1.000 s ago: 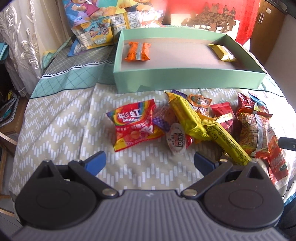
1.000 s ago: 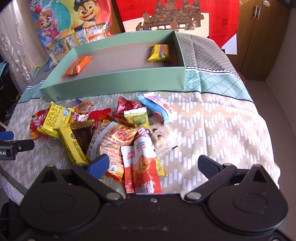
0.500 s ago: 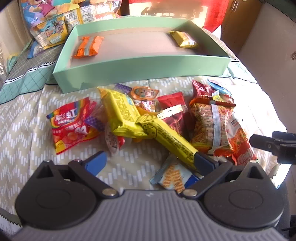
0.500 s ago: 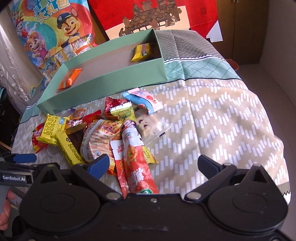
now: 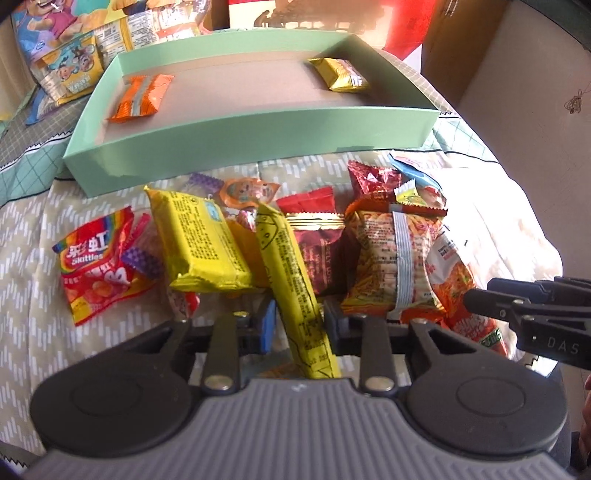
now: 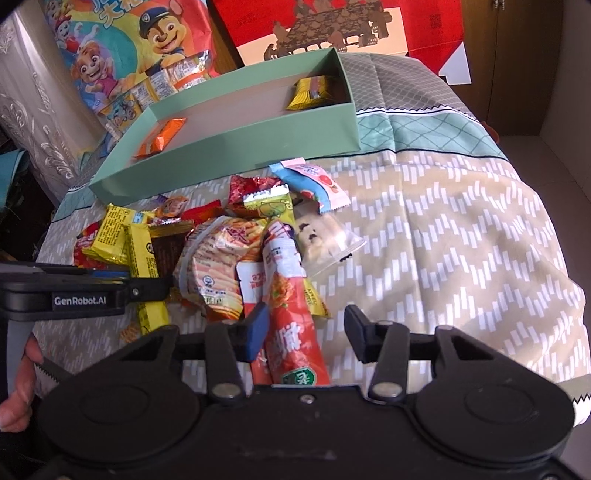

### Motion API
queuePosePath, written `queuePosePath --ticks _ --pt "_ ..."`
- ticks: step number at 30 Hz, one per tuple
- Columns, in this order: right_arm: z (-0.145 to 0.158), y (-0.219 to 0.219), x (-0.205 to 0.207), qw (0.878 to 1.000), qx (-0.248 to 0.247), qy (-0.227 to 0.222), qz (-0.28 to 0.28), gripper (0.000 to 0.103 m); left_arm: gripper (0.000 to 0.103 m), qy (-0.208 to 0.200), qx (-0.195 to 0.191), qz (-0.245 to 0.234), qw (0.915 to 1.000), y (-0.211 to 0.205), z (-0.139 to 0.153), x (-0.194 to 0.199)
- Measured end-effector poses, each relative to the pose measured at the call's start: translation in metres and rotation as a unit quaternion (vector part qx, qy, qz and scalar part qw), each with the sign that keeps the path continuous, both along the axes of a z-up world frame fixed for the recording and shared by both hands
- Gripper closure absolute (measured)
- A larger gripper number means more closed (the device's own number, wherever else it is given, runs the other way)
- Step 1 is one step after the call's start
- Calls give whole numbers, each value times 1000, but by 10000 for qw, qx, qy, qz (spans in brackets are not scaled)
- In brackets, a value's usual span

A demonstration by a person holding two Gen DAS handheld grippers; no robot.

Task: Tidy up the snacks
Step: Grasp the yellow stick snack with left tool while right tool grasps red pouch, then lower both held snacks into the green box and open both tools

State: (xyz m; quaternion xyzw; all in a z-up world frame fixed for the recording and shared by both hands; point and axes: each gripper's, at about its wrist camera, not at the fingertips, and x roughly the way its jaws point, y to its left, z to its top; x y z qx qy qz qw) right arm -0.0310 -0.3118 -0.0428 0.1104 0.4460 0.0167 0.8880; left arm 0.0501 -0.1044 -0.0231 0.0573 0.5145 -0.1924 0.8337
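Observation:
A pile of snack packets lies on the patterned cloth in front of a mint-green tray, which also shows in the right wrist view. The tray holds an orange packet and a gold packet. My left gripper is shut on a long yellow bar at the pile's near edge. My right gripper is partly closed around the end of a red-orange packet, with a gap on its right side. A Skittles bag lies at the left.
A yellow wafer pack, a dark red packet and a striped noodle-snack bag lie in the pile. Cartoon snack bags and a red box stand behind the tray. The cloth drops off at the right edge.
My left gripper closed from wide open onto the long yellow bar. My right gripper moved down over the red-orange packet and narrowed around it.

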Motion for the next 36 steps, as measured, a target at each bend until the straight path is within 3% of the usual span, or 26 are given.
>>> queuePosePath --ticks 5,15,17,19,23,25,26,27,36 --pt "-2 9 6 9997 -39 81 228 68 81 100 -35 63 9999 33 1 0" --pt "-10 24 22 9986 -365 234 290 66 67 86 219 245 9994 29 -10 4" --pt "-10 25 22 9986 -390 214 281 66 68 46 232 221 9995 26 -11 4" --pt "-11 26 25 9984 -437 216 287 66 79 5 205 141 9997 24 -10 3" --pt "-14 31 33 9974 -583 196 371 66 80 -20 153 113 9998 24 -6 -1" --pt "-17 35 35 9962 -669 256 489 70 80 11 92 127 9999 28 -3 -3" --pt "-16 37 34 9961 -627 267 557 82 80 -6 59 123 9999 31 0 -5" --pt "-14 38 31 9960 -619 247 597 84 80 -41 34 119 9999 34 3 -8" --pt "21 25 9 9977 -370 42 562 85 80 -304 -296 101 9990 49 33 -22"
